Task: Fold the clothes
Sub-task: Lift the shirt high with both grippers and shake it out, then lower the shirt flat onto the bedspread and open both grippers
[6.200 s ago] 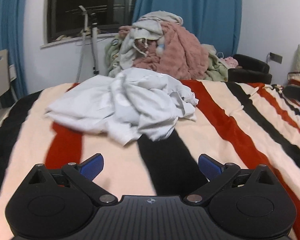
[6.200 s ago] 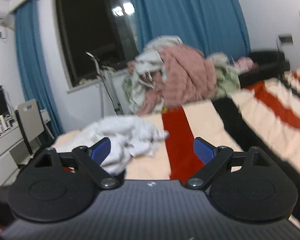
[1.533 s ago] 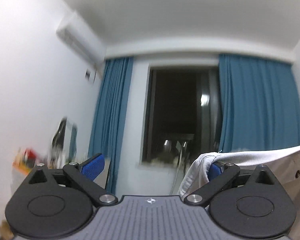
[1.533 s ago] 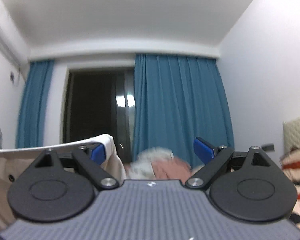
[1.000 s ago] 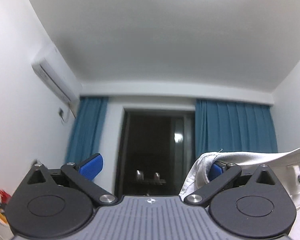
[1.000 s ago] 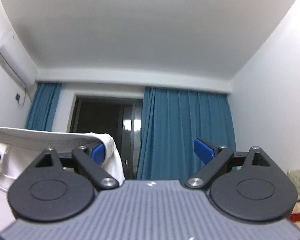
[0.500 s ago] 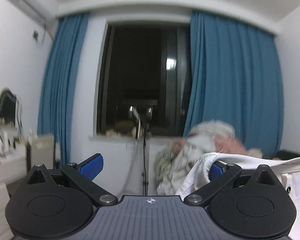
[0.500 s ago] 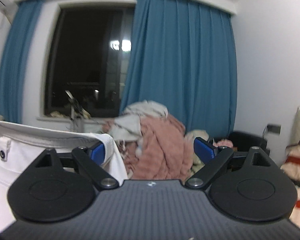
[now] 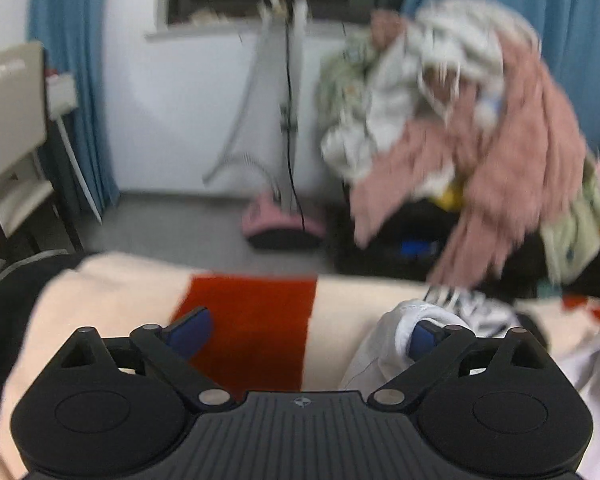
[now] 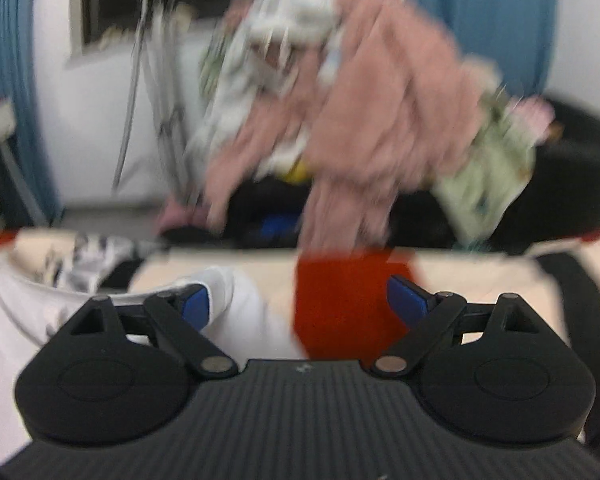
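Observation:
A white garment hangs stretched between my two grippers, over the striped bed cover. In the left wrist view its edge is hooked over the right blue fingertip, and my left gripper stands with jaws wide apart. In the right wrist view the garment wraps the left blue fingertip, and my right gripper also stands wide open. The cloth runs off towards the other gripper in each view. Both views are blurred by motion.
A heap of pink, white and green clothes is piled on a dark chair beyond the bed's far edge; it also shows in the right wrist view. A garment steamer stand, a pink base and a chair stand on the floor at left.
Both grippers have swung down from facing the ceiling and window to facing the bed's far edge, carrying the white garment down with them. The jaws stay wide apart.

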`<action>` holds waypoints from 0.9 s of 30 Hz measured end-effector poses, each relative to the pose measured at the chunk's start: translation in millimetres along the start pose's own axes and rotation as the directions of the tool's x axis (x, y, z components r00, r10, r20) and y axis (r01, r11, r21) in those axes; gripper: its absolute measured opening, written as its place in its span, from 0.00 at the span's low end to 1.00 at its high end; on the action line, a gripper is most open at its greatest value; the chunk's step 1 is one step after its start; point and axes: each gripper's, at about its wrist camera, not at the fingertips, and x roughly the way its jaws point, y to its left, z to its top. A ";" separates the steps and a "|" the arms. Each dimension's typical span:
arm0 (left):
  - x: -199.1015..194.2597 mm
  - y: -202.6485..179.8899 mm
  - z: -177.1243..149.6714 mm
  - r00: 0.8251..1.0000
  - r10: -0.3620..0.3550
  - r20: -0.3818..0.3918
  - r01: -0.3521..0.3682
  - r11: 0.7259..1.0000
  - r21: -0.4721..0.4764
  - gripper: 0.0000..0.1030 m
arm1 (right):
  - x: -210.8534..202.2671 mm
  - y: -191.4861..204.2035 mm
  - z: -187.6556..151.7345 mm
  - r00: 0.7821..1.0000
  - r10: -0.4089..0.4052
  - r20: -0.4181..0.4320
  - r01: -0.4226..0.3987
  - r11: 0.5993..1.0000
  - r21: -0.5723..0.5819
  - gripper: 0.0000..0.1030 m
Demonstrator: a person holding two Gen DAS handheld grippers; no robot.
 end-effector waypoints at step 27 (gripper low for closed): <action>-418.3 -6.9 -128.4 0.944 -0.201 0.262 0.159 0.972 0.173 0.99 | -352.1 29.9 -86.1 0.973 0.125 0.195 -0.135 0.990 0.038 0.88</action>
